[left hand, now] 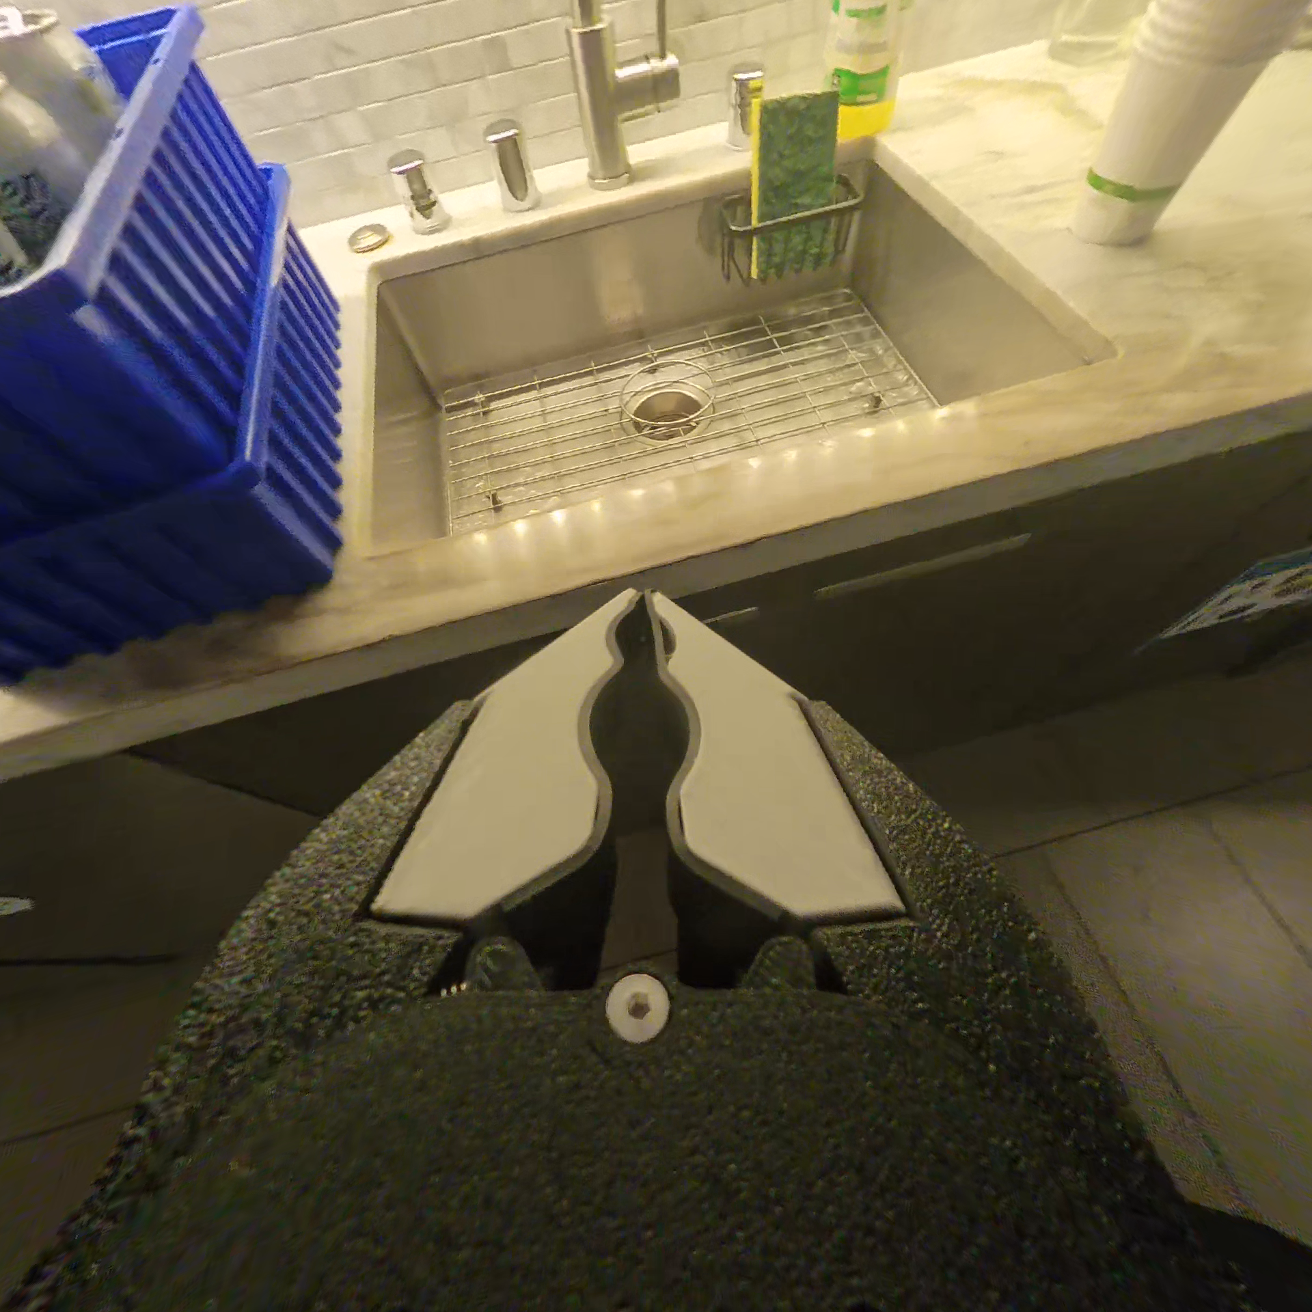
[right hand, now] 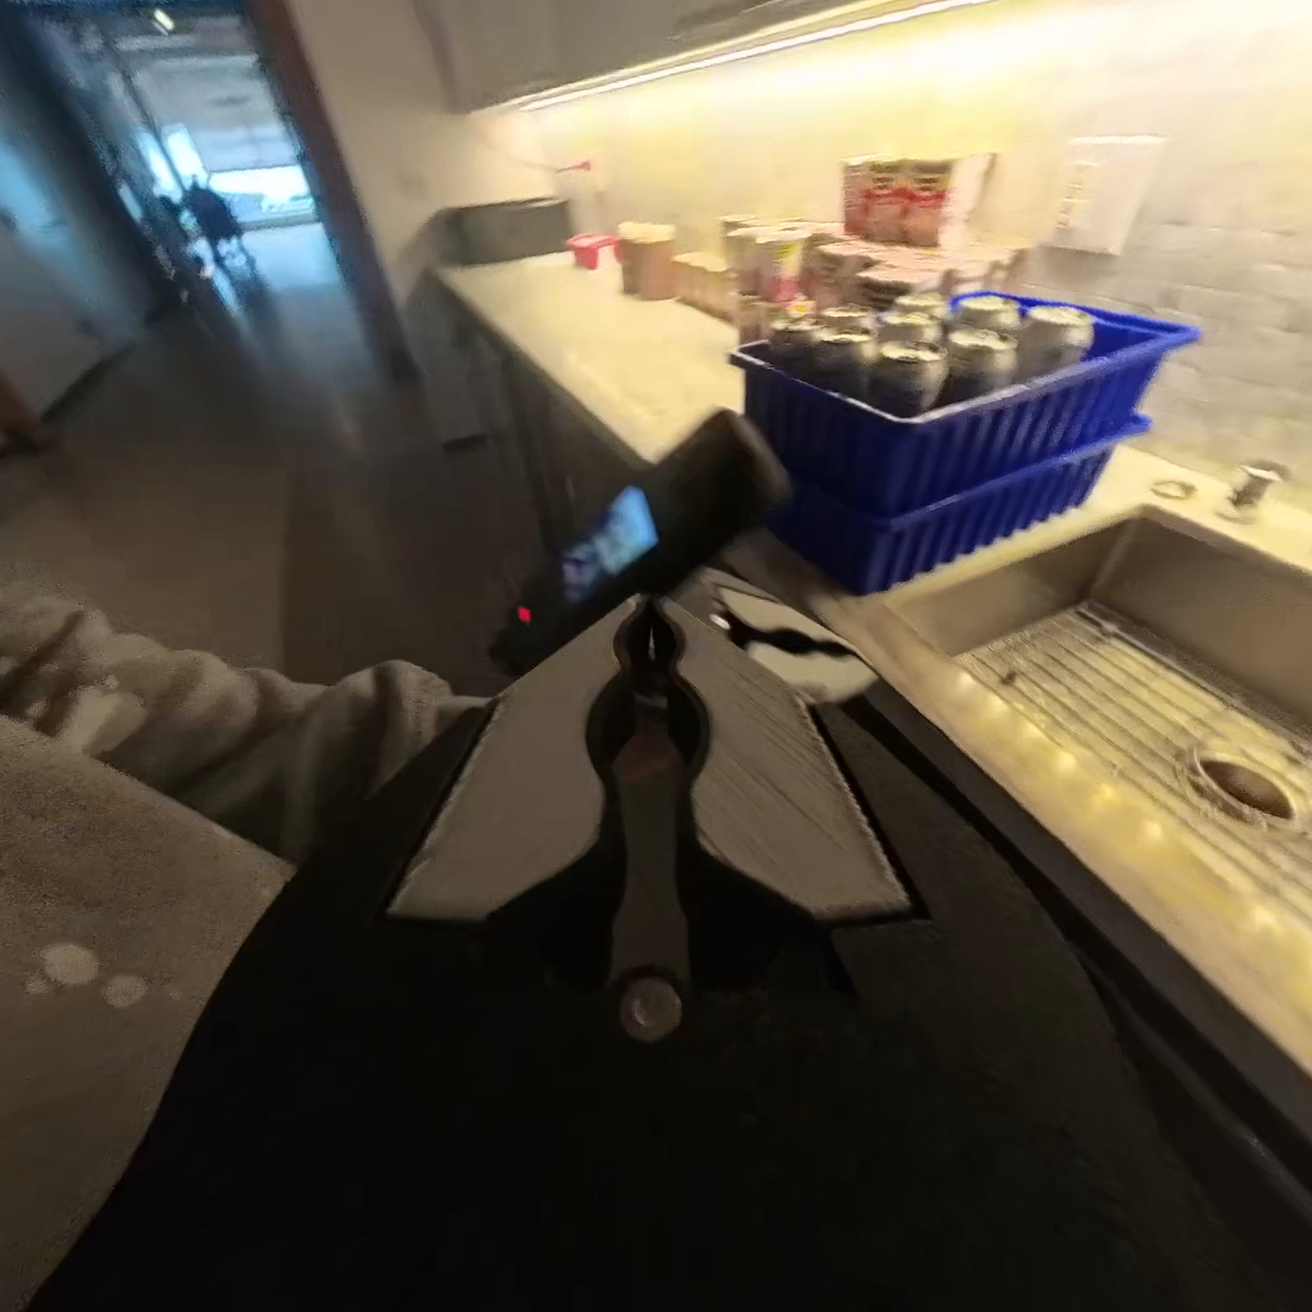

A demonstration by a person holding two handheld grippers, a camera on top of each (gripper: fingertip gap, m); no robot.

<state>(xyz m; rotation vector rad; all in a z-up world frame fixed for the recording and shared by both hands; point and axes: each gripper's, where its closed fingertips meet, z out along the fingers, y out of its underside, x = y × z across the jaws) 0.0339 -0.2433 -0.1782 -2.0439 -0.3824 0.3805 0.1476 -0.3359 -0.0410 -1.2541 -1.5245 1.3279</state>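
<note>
Two ribbed blue plastic bins [right hand: 944, 454] stacked left of steel sink [left hand: 987, 298]; left gripper [left hand: 644, 603] and right gripper [right hand: 647, 616] both closed, empty.

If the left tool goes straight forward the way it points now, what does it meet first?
Probably the front edge of the marble countertop, just before the sink. The left tool is shut and empty, with nothing between it and that edge. Depth is uncertain.

Right wrist view is pretty smeared: the stuff on the far counter [right hand: 816, 263] is just blobs, can't tell what's what. The blue bins [left hand: 163, 397] get chopped by the left edge, cans [left hand: 42, 142] half out of frame. Soap bottle [left hand: 862, 64] top is cut off too.
</note>
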